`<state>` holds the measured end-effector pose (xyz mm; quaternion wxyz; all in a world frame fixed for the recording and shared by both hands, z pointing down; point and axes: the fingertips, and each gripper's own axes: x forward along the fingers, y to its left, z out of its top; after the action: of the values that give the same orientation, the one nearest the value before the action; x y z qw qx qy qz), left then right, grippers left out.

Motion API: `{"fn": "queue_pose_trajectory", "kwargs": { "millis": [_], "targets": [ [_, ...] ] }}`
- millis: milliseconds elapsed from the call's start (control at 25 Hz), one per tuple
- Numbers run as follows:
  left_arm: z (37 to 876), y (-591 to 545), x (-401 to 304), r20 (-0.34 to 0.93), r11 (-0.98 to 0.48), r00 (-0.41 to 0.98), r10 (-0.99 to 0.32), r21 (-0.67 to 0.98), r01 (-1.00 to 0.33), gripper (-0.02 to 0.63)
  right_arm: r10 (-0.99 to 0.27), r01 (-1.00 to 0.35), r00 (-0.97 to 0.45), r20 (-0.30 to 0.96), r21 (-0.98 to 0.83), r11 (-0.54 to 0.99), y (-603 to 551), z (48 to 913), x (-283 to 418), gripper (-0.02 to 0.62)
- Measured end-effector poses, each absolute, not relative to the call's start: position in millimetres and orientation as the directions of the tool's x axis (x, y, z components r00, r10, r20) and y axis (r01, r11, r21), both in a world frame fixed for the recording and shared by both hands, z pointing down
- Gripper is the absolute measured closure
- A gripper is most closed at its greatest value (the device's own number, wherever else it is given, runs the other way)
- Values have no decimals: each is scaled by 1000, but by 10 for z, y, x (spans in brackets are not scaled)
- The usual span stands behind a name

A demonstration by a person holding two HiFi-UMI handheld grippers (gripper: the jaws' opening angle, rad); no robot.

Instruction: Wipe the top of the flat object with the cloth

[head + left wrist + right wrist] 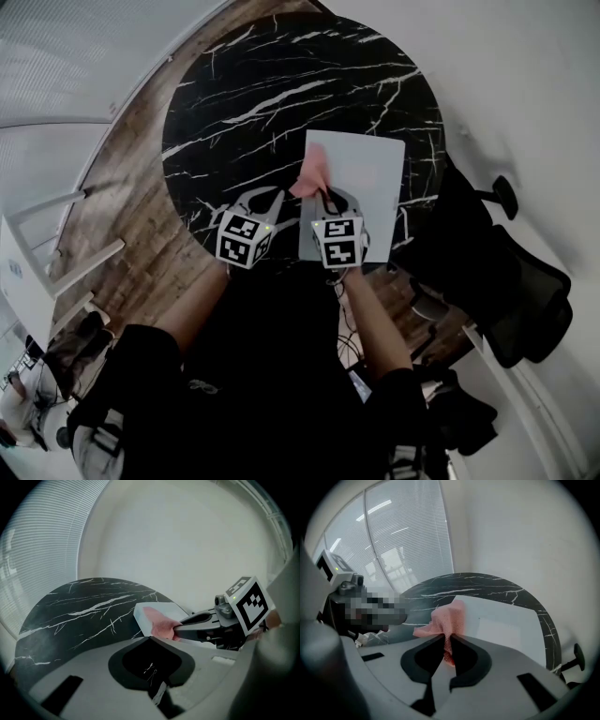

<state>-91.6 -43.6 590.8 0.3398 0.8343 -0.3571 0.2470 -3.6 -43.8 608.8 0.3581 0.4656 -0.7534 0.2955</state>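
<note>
Item list, left to right.

- White frame: stands on the wooden floor, well apart from the tabletop, at the far left of the head view.
- Window blinds: fill the wall behind the tabletop on the left side.
- Tabletop: round, black marble with white veins. Its left half carries nothing.
- Left claw: poised over the near rim of the tabletop, just left of the cloth and not touching it. The left gripper view shows its jaws apart, with nothing but veined marble seen between them.
- Cloth: pink and bunched, standing up in a peak. It lies on the left edge of the flat object, with its lower end pinched in the right claw. It also shows in the left gripper view and the right gripper view.
- Right claw: close beside the left one. Its jaws are clamped on the cloth, which hangs in the narrow slit between them.
- Flat object: a white rectangular slab lying flat on the right half of the tabletop, its near end at the near rim. Everything right of the cloth is bare.
- Office chair: black, on the floor right of the tabletop, with an armrest close to the rim.
</note>
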Motion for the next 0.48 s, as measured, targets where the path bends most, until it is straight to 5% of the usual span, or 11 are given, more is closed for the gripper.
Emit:
{"fn": "queue_pose_trajectory", "kwargs": {
  "millis": [480],
  "targets": [
    [5844,-421,-660,655,-525,620,-432,376,-763,607,-503,-920,-305,809,-113,376,-405,6062,279,569]
  ]
}}
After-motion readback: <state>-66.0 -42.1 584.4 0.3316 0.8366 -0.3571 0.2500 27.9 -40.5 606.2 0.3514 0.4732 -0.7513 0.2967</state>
